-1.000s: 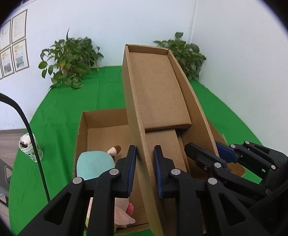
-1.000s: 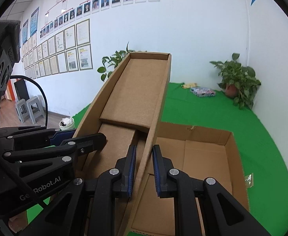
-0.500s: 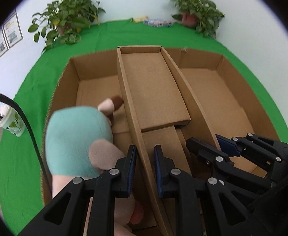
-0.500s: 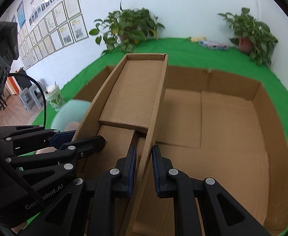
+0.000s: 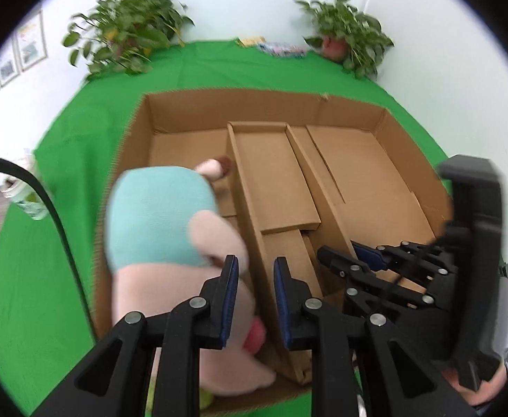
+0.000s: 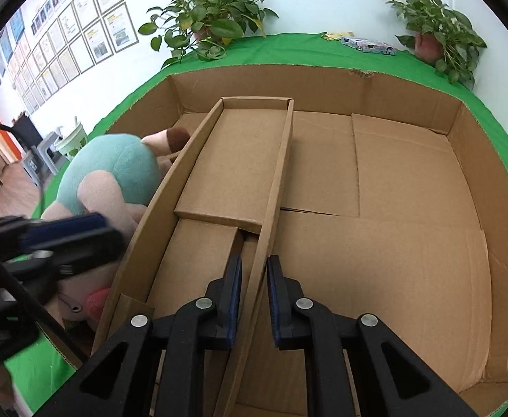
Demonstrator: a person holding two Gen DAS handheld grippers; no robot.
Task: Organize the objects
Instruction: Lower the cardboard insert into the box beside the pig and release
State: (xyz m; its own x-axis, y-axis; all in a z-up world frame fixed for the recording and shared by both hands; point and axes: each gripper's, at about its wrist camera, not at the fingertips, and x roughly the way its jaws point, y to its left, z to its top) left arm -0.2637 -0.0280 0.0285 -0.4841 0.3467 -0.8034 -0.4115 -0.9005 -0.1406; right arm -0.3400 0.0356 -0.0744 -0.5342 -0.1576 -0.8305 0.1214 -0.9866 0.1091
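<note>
Left gripper (image 5: 253, 279): matte black plastic, two flat fingers (image 5: 229, 290) lined on their inner faces with dark blue pads. Each finger is carried on a pair of angular black link bars with triangular cut-outs near the base; round silver pivot screws (image 5: 198, 302) sit at the link joints. A thick black cable (image 5: 50, 208) arcs along the left edge of this view. Right gripper (image 6: 254, 290): same build, black fingers (image 6: 231, 293), blue pads, silver pivot screws (image 6: 203, 303), triangular cut-outs. Seen from the left camera, its rear carries a tall boxy black housing (image 5: 476, 243). Part of a hand under that housing is blurred.
</note>
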